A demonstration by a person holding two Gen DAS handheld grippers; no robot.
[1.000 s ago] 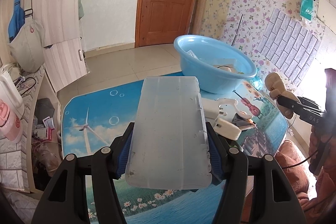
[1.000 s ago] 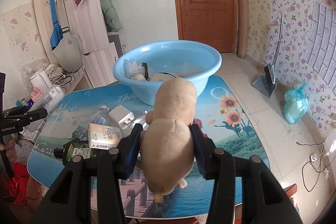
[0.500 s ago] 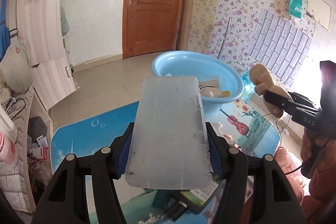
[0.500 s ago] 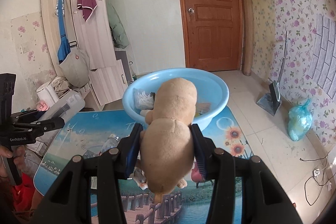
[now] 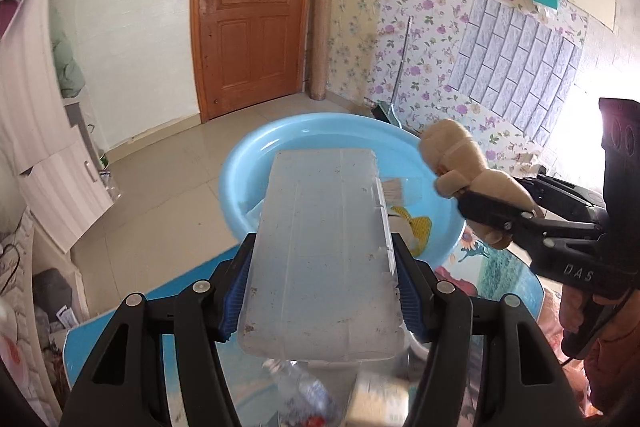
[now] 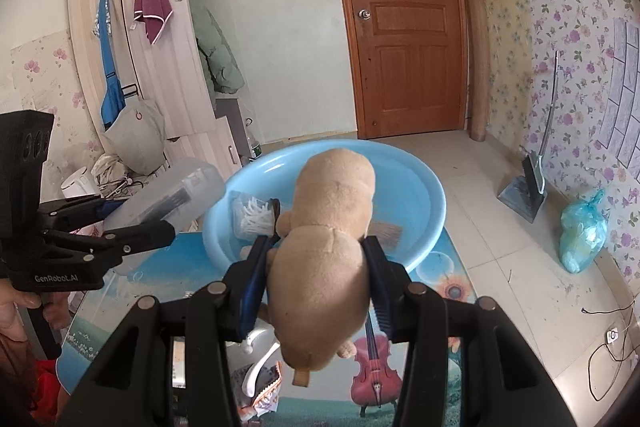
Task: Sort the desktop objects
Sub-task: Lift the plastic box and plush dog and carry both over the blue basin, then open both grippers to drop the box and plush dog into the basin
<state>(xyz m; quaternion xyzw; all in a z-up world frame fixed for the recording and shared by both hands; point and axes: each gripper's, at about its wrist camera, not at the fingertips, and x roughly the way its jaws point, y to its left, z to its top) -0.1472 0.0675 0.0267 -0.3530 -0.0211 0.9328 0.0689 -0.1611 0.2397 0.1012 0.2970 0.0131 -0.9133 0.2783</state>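
Both grippers loaded, held above basin

Left gripper [image 5: 322, 291]: fingers [image 5: 236, 291] clamped on the long sides of a frosted plastic box [image 5: 320, 251]. Box sticks out flat ahead of the fingers, far end over the near rim of the blue basin [image 5: 256, 163]. In the right wrist view the same box [image 6: 168, 199] shows at left, tilted up, tip next to the basin's left rim, not touching as far as I can tell.

Right gripper [image 6: 316, 287]: fingers [image 6: 378, 287] squeezed on the waist of a tan plush toy [image 6: 328, 247]. Toy's head points ahead of the fingers over the basin [image 6: 432, 195]; its legs hang back below the fingers. In the left wrist view the toy [image 5: 464, 179] sits right of the box, over the basin's right rim.

Inside the basin, ahead of the right fingers: a clear pack of cotton swabs [image 6: 250, 215] at left, a brush [image 6: 386, 231] at right, partly hidden by the toy.

Tabletop [image 6: 448, 279], printed with scenery, lies under both sets of fingers. Below the right fingers: a white handled item [image 6: 260, 367], too hidden to identify. Below the left fingers: a blurred bottle [image 5: 304, 391].
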